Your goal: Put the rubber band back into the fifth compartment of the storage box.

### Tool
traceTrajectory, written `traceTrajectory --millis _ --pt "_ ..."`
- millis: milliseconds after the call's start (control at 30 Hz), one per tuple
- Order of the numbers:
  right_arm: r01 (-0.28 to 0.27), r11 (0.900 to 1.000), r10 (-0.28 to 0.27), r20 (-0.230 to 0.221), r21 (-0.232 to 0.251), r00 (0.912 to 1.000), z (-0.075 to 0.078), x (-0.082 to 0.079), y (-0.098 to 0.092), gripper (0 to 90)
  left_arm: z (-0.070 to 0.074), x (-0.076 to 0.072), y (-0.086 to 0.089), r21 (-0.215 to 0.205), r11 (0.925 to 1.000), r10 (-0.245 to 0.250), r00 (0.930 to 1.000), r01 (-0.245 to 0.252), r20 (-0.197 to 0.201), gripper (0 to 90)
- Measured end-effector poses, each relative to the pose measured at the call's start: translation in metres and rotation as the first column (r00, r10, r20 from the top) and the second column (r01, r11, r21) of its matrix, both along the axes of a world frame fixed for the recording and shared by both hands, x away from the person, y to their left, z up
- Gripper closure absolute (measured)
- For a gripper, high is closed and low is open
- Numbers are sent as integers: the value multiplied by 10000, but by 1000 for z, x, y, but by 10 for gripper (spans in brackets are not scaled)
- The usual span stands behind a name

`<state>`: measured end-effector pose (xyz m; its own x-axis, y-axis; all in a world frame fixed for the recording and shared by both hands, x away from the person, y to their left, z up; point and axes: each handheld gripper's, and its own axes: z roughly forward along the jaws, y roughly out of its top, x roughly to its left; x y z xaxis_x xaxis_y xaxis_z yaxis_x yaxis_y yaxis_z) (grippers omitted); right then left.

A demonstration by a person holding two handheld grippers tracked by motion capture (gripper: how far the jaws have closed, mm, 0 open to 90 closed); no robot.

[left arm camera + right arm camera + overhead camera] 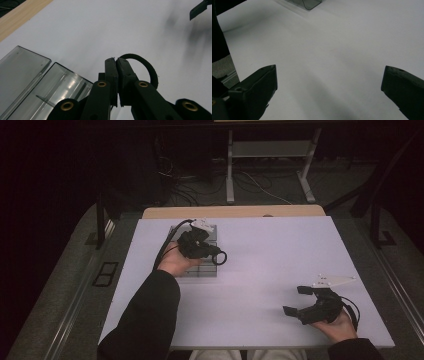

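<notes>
My left gripper hovers over the left rear of the white table, shut on a thin black ring. The left gripper view has the two jaws pressed together, and the black ring loops out to their right. Below that hand lies a clear plastic box with compartments, also visible as smoky trays. My right gripper rests near the front right of the table, jaws wide apart with nothing between them.
A wooden tabletop edge lies behind the white table. Farther back stand a desk frame's metal legs and floor cables. A corner of the clear box shows far ahead of the right gripper.
</notes>
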<state>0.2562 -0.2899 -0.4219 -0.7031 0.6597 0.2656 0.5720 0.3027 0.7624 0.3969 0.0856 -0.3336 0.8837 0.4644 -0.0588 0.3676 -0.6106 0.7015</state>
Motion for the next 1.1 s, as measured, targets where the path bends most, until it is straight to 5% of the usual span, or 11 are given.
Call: traceTrajectory --millis 1100 --pt "37 10000 -37 -48 15 10000 0 0 0 1 3 14 45 -197 9916 1284 9917 -1282 93 867"
